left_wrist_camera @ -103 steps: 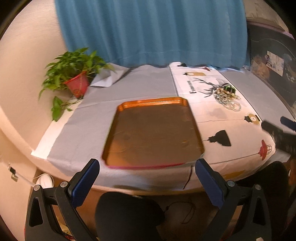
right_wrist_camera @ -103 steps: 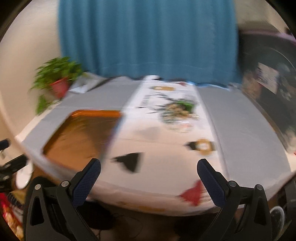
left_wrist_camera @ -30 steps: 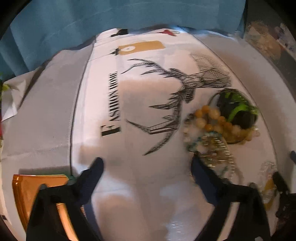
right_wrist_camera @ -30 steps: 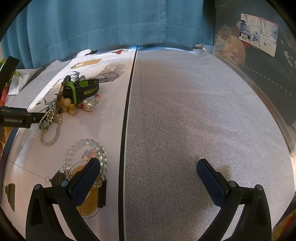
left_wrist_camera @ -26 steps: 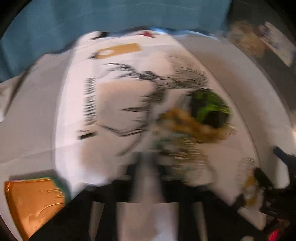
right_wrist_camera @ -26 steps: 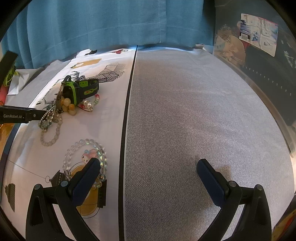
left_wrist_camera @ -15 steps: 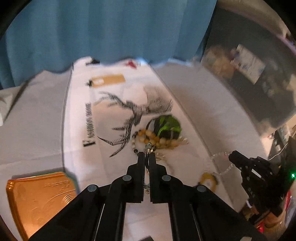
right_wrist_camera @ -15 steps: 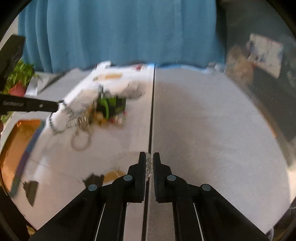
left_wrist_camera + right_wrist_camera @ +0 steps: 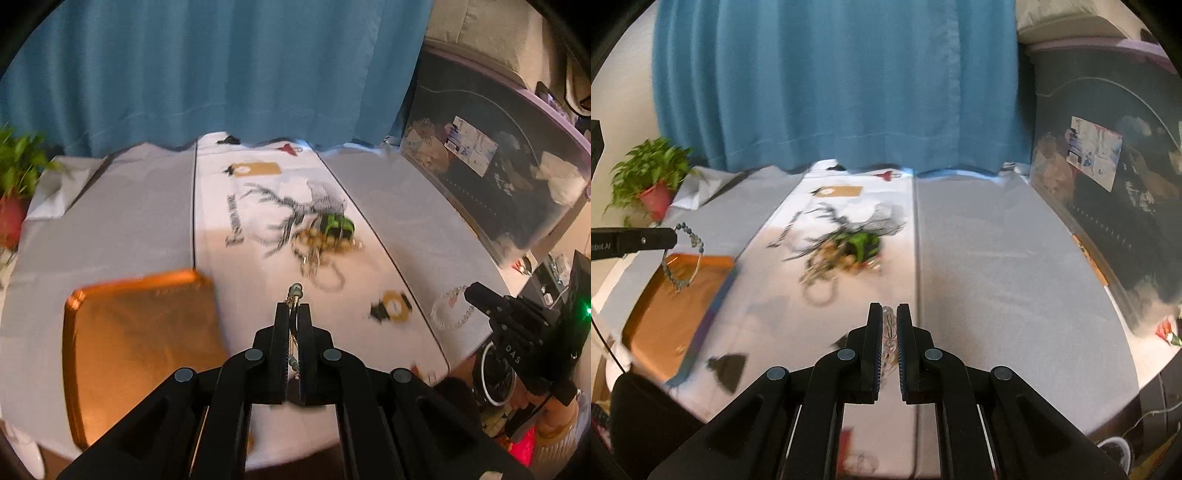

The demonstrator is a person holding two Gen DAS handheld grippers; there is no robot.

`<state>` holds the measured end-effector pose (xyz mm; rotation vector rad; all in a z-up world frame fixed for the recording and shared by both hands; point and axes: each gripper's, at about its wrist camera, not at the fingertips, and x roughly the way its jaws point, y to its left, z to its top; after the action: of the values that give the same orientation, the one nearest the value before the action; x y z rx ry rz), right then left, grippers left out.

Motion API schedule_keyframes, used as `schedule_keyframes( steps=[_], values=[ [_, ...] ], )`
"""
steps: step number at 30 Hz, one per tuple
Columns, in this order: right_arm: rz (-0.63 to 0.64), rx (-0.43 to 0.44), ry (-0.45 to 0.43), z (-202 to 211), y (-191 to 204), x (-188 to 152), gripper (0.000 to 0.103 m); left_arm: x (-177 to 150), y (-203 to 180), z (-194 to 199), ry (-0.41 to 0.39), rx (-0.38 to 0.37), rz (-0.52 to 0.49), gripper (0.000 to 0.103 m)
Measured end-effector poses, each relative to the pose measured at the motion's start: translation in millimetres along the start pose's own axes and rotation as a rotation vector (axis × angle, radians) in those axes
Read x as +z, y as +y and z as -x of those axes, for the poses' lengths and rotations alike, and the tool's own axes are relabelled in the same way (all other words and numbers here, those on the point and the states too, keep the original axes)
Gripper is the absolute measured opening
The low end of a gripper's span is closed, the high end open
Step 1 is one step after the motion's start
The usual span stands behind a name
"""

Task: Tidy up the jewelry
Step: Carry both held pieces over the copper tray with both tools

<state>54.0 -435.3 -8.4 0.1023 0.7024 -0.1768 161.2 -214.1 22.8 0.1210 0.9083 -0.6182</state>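
Note:
My left gripper (image 9: 294, 308) is shut on a thin bracelet of blue-green beads (image 9: 296, 291), held above the table right of the orange tray (image 9: 140, 343). From the right wrist view that bracelet (image 9: 683, 262) dangles as a loop from the left gripper (image 9: 670, 238) over the tray (image 9: 657, 317). My right gripper (image 9: 889, 308) is shut on a clear bead bracelet (image 9: 889, 326), raised above the white cloth. In the left wrist view this clear bracelet (image 9: 454, 310) hangs at the right gripper (image 9: 471, 291). A jewelry pile (image 9: 325, 240) with a green-black band lies on the deer print.
A potted plant (image 9: 650, 181) stands at the table's back left corner. A blue curtain (image 9: 834, 85) hangs behind the table. A dark bin with clutter (image 9: 498, 173) lines the right side. Grey cloth (image 9: 997, 258) covers the right half of the table.
Both grippers went from wide open to shut, each on a bracelet. Both have risen and drawn back from the jewelry pile, and the left one has swung toward the tray.

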Motion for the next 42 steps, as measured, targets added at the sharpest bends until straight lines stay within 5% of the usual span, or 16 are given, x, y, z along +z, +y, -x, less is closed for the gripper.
schedule_keyframes(
  steps=[19, 30, 42],
  values=[
    [0.128, 0.119, -0.023, 121.1, 103.0, -77.0, 0.008, -131.3, 11.1, 121.5, -0.109, 0.051, 0.059, 0.002],
    [0.206, 0.174, -0.021, 137.5, 137.6, -86.3, 0.008, -145.1, 31.6, 144.1, -0.144, 0.094, 0.101, 0.002],
    [0.254, 0.207, -0.004, 100.9, 174.6, -62.9, 0.008, -128.6, 66.9, 128.6, -0.141, 0.128, 0.121, 0.002]
  ],
)
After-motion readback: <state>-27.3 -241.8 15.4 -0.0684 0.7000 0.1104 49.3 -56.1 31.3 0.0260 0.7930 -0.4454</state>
